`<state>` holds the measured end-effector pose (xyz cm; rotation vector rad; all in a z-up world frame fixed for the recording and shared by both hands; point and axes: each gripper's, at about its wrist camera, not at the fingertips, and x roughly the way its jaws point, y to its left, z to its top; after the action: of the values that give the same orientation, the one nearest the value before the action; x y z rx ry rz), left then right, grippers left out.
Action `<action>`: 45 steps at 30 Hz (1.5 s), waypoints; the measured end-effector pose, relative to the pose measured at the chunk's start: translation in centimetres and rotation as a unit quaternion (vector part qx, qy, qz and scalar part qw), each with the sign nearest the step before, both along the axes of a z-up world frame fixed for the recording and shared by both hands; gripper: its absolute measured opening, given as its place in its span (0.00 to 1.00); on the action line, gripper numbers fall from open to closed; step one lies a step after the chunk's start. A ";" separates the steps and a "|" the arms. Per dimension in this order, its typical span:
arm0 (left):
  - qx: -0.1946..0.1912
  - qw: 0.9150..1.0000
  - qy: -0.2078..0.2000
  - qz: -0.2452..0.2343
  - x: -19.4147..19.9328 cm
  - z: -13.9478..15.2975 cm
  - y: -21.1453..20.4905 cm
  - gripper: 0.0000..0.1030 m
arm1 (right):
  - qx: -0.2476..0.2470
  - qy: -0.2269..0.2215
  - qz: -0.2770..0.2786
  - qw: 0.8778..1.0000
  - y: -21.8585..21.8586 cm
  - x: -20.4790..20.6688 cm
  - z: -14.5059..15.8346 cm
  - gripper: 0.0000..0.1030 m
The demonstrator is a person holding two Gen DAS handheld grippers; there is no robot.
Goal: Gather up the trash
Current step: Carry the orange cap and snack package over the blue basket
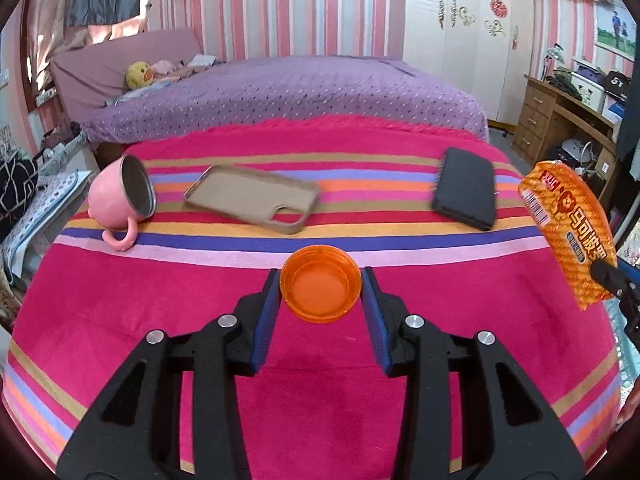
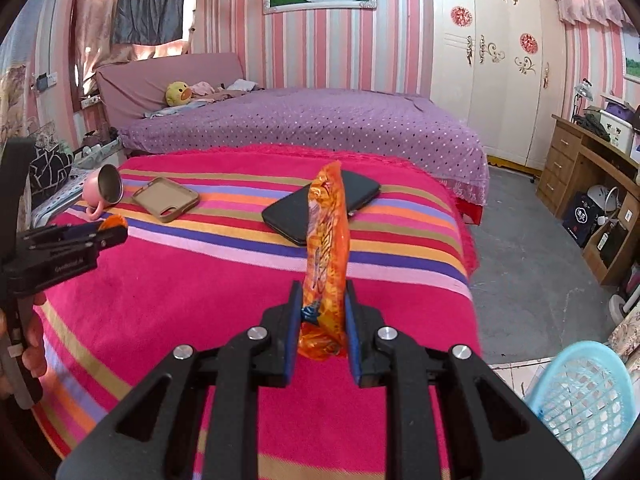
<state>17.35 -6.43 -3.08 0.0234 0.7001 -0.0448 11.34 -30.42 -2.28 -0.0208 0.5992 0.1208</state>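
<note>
My left gripper (image 1: 321, 285) is shut on a small orange plastic cup (image 1: 320, 283), held above the striped pink cloth with its mouth facing the camera. The right wrist view shows this gripper (image 2: 116, 227) at the left edge, the orange cup (image 2: 114, 222) peeking out. My right gripper (image 2: 321, 304) is shut on an orange snack wrapper (image 2: 326, 248), which stands upright between the blue pads. In the left wrist view the wrapper (image 1: 568, 232) hangs at the right edge, over the table's side.
On the striped cloth (image 1: 160, 300) lie a tipped pink mug (image 1: 120, 200), a beige phone case (image 1: 256, 200) and a black phone (image 1: 466, 194). A light blue mesh basket (image 2: 584, 396) stands on the floor at lower right. A purple bed (image 2: 320, 120) is behind; a wooden desk (image 2: 576, 168) at right.
</note>
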 end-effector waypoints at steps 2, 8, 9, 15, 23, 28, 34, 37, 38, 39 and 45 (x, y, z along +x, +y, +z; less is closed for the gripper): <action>-0.008 1.000 0.000 -0.002 -0.8 0.1 -1.2 0.38 | 0.001 -0.004 -0.003 1.000 -1.3 -1.1 0.2 0.20; -0.014 1.000 0.001 -0.021 -2.6 0.4 -5.3 0.38 | 0.003 -0.016 -0.026 1.000 -5.5 -4.1 0.9 0.20; -0.012 1.000 -0.002 -0.024 -2.9 0.6 -5.9 0.38 | 0.004 -0.018 -0.031 0.999 -6.3 -4.6 1.0 0.20; -0.010 0.998 -0.022 -0.050 -5.0 1.9 -10.2 0.38 | 0.004 -0.016 -0.067 0.998 -11.4 -7.1 1.2 0.20; -0.014 0.995 -0.037 -0.093 -7.8 3.4 -16.1 0.38 | -0.016 -0.022 -0.126 0.992 -18.3 -12.2 2.1 0.20; -0.020 0.992 -0.040 -0.119 -9.5 3.7 -19.8 0.38 | -0.038 -0.016 -0.159 0.986 -22.2 -15.1 1.7 0.20; -0.029 0.987 -0.034 -0.151 -10.7 2.9 -24.2 0.38 | -0.041 0.002 -0.188 0.981 -25.5 -17.0 0.5 0.20; -0.030 0.985 -0.027 -0.167 -11.1 2.1 -26.6 0.38 | -0.047 0.009 -0.199 0.979 -26.8 -17.9 -0.1 0.20; -0.028 0.984 -0.024 -0.174 -11.2 1.7 -27.5 0.38 | -0.043 0.009 -0.205 0.978 -27.4 -18.3 -0.3 0.20; -0.026 0.983 -0.020 -0.181 -11.3 1.4 -28.5 0.38 | -0.038 0.008 -0.209 0.977 -27.9 -18.5 -0.4 0.20; -0.025 0.976 -0.006 -0.218 -11.3 0.1 -33.6 0.38 | -0.030 0.011 -0.217 0.976 -29.1 -18.8 -1.2 0.20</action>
<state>6.04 -40.00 -3.03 0.1291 0.6707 -0.4839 -7.41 -59.52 -3.51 0.0534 0.6174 -0.3223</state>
